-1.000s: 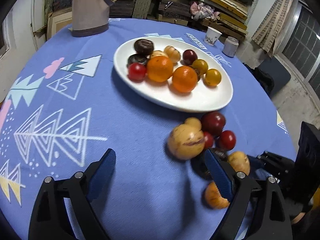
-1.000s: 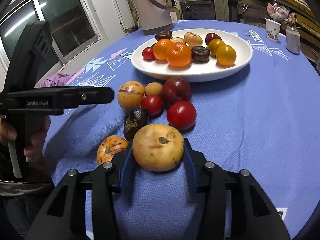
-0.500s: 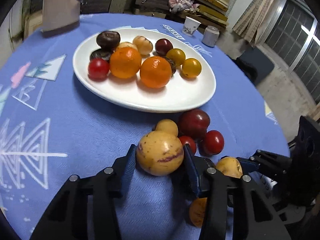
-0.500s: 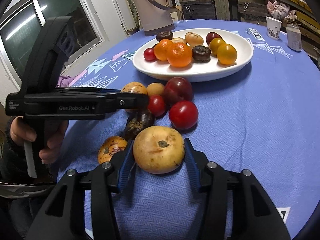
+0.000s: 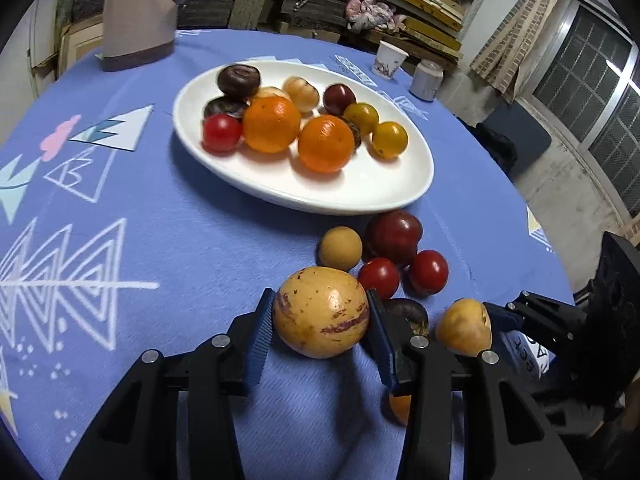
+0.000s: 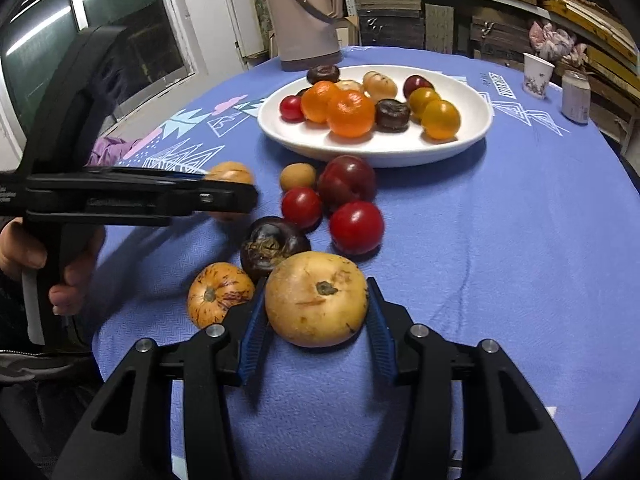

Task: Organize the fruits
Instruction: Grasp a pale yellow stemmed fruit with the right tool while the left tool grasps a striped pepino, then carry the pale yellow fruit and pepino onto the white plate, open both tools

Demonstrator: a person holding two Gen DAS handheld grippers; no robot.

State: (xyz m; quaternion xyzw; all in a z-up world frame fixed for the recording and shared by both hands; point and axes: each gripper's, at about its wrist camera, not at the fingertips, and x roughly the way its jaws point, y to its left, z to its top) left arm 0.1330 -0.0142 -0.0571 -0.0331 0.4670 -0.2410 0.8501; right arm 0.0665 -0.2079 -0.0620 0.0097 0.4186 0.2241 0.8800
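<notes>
Left gripper is clamped on a speckled yellow pepino melon, and its jaws are closing, the blue pads pressed to the fruit's flanks. Right gripper is clamped on a pale yellow round fruit with a brown stem scar facing up. Just left of the right gripper lies a striped orange fruit, and directly ahead of it a dark wrinkled fruit. Beyond that sit two red tomatoes, a dark red plum and a small tan fruit, all on the blue-clothed desk. Further ahead stands the white oval plate, carrying oranges, yellow tomatoes and dark fruits. A hand at the far left holds the left gripper's handle.
</notes>
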